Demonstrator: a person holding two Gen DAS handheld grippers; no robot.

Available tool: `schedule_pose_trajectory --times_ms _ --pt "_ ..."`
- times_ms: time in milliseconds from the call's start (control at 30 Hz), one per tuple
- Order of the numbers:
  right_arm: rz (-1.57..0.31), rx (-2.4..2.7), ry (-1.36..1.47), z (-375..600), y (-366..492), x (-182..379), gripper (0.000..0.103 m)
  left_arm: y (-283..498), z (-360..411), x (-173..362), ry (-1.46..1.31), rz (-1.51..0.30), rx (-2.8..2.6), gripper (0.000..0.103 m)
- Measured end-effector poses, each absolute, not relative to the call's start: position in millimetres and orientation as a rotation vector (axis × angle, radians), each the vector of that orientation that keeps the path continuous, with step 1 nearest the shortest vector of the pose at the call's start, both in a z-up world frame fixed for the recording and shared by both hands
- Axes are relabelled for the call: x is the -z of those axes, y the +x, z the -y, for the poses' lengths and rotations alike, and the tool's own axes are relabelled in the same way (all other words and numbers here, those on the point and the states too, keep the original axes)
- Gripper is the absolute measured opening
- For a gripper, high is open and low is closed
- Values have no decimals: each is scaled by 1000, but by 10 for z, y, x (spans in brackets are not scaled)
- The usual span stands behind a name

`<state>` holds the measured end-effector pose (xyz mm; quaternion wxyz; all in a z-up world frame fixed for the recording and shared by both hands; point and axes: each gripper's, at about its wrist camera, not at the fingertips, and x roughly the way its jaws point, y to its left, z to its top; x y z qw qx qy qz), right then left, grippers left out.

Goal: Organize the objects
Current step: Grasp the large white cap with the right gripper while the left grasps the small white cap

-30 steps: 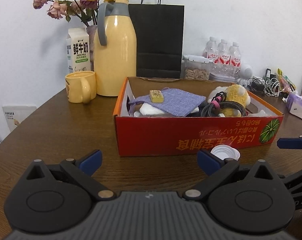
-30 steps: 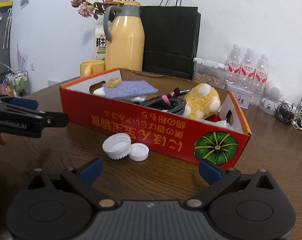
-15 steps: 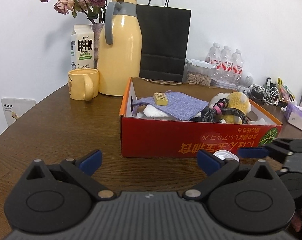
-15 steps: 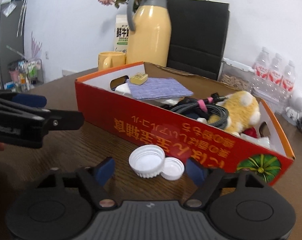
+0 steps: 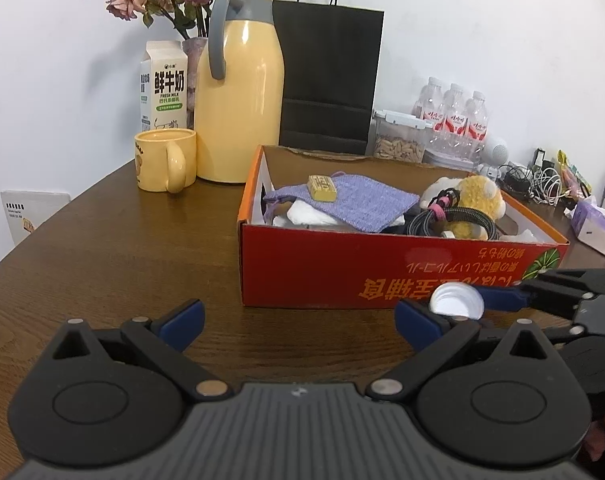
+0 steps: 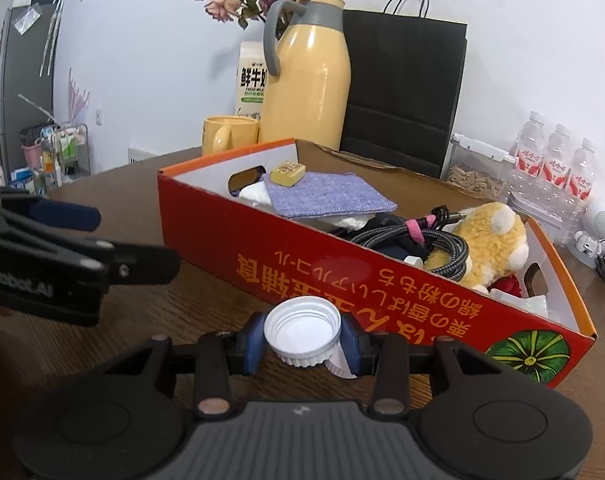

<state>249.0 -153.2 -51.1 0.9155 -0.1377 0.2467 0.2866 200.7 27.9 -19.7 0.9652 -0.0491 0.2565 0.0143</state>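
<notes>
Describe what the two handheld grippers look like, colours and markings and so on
Both match: the left gripper and right gripper have matte black bodies with a ribbed grey centre panel, round black discs on either side, silver pivot pins and blue fingertip pads. From the right wrist view, white lettering shows on the left gripper's side. No cables or sleeves are visible.

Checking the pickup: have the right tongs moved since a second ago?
Yes. The right tongs advanced toward the red box and are closing around the large cap.

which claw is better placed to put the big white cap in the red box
Right. The right claw is closing with the big white cap between its pads, just before the red box. The left claw is open, holding nothing.
</notes>
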Motion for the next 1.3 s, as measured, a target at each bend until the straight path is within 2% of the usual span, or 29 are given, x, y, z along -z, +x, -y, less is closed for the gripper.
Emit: schedule_pose_trajectory --times_ms 433,1267,1300 --pt "-492 -504 -177 1983 2476 437 39 2071 -150 262 -65 -563 -38 103" --pt "-480 -371 -86 2724 2567 393 39 2662 880 362 -5 -678 49 103" --pt "-481 -367 -83 2735 2568 393 39 2679 908 375 3 -683 51 100"
